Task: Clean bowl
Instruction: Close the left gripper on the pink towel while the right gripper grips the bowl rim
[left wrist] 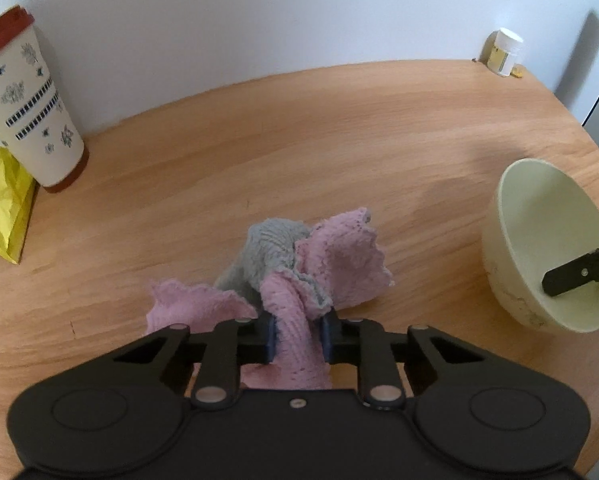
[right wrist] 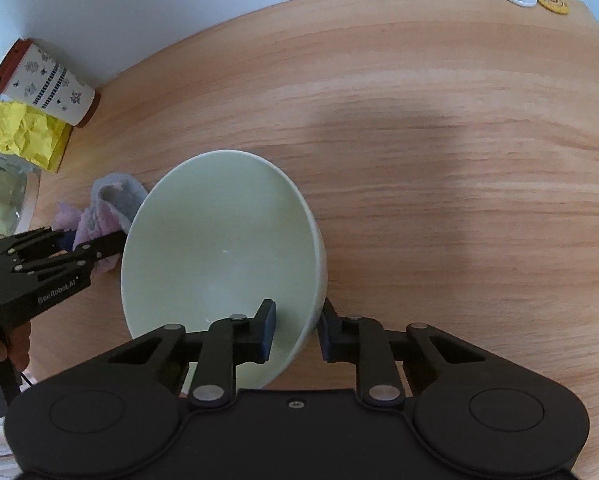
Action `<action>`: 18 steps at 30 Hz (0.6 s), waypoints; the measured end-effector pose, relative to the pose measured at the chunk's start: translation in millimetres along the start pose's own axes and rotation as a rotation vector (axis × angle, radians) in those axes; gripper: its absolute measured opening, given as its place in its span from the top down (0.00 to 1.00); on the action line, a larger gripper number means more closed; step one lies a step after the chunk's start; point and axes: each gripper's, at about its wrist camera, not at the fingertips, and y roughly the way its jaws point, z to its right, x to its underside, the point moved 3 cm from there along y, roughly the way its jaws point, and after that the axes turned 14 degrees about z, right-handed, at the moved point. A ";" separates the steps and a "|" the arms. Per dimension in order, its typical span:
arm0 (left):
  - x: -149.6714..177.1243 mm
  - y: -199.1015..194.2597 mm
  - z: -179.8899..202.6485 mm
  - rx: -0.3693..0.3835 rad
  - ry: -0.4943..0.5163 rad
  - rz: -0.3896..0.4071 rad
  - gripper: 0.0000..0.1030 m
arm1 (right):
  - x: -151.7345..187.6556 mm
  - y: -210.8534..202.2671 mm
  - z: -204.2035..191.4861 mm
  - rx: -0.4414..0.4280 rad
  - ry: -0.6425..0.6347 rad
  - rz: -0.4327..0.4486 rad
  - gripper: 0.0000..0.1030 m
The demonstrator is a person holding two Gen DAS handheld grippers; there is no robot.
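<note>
A: Item one, the bowl (right wrist: 223,256). Where do you have it?

B: Pale green, on the wooden table (right wrist: 439,140), tipped so its opening faces your right wrist camera. In the left wrist view it sits at 3 o'clock from the cloth, well apart from it. Its inside looks plain; the outer wall shows a few faint specks low down.

A: Item two, your right gripper (right wrist: 295,328)?

B: Clenched on the bowl's near rim at about 5 o'clock. One finger sits inside the wall, the other outside, and the rim runs between the two pads.

A: Item three, the cloth (left wrist: 299,272)?

B: Pink and grey, crumpled, lying on the table at 9 o'clock from the bowl in the right wrist view. One pink fold rises off the heap.

A: Item four, your left gripper (left wrist: 299,336)?

B: Grasping that pink fold; both pads press it from either side. A hand (right wrist: 7,344) holds this gripper's handle.

A: Surroundings?

B: A patterned cup (left wrist: 27,96) with a red-brown lid at 10 o'clock, upright by the white wall. A crumpled yellow packet (left wrist: 3,204) just beside it. A small white-capped jar (left wrist: 504,53) at the table's far edge, 1 o'clock, with a small yellow disc (right wrist: 553,1) just beside it.
</note>
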 end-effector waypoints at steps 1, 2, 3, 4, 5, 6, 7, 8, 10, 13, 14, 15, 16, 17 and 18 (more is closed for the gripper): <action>-0.7 -1.7 0.0 -0.006 -0.004 -0.002 0.82 | -0.1 -0.1 1.5 -0.008 0.009 -0.002 0.80; -1.4 -3.0 -0.2 -0.014 -0.012 -0.010 0.82 | 0.0 -0.5 3.4 -0.016 0.018 -0.005 0.81; -1.7 -4.9 -0.5 -0.020 -0.023 -0.016 0.82 | -0.2 -0.3 5.5 -0.024 0.043 -0.009 0.83; -1.8 -7.3 -0.8 -0.023 -0.036 -0.017 0.82 | -0.4 0.0 7.5 -0.032 0.070 -0.012 0.84; -2.0 -10.6 -1.1 -0.021 -0.050 -0.014 0.82 | -0.1 0.0 10.1 -0.034 0.098 -0.014 0.84; -1.9 -14.5 -1.0 -0.016 -0.062 -0.011 0.82 | 0.2 -0.1 12.0 -0.038 0.112 -0.014 0.85; -1.8 -17.4 -0.1 -0.014 -0.071 -0.009 0.82 | 0.6 -0.2 14.2 -0.049 0.131 -0.017 0.85; -1.7 -21.2 1.5 -0.008 -0.078 -0.002 0.82 | 1.8 -0.4 16.3 -0.056 0.159 -0.021 0.86; -1.1 -31.3 5.3 0.014 -0.094 0.020 0.82 | 4.4 -0.8 20.7 -0.070 0.217 -0.028 0.86; 0.1 -47.1 13.8 0.076 -0.121 0.073 0.82 | 7.7 -0.5 24.0 -0.079 0.274 -0.041 0.86; 0.8 -52.7 16.2 0.104 -0.126 0.095 0.82 | 9.3 -0.4 24.0 -0.083 0.283 -0.044 0.86; 1.7 -56.6 17.5 0.119 -0.126 0.105 0.82 | 11.0 -0.4 23.9 -0.088 0.291 -0.046 0.86; 3.6 -58.8 19.6 0.110 -0.115 0.098 0.82 | 12.6 -0.4 23.8 -0.093 0.299 -0.048 0.86; 6.0 -60.4 21.5 0.098 -0.106 0.086 0.82 | 14.3 -1.4 24.2 -0.106 0.322 -0.048 0.86; 7.7 -61.6 21.9 0.097 -0.108 0.083 0.82 | 15.2 -1.9 24.6 -0.115 0.336 -0.049 0.86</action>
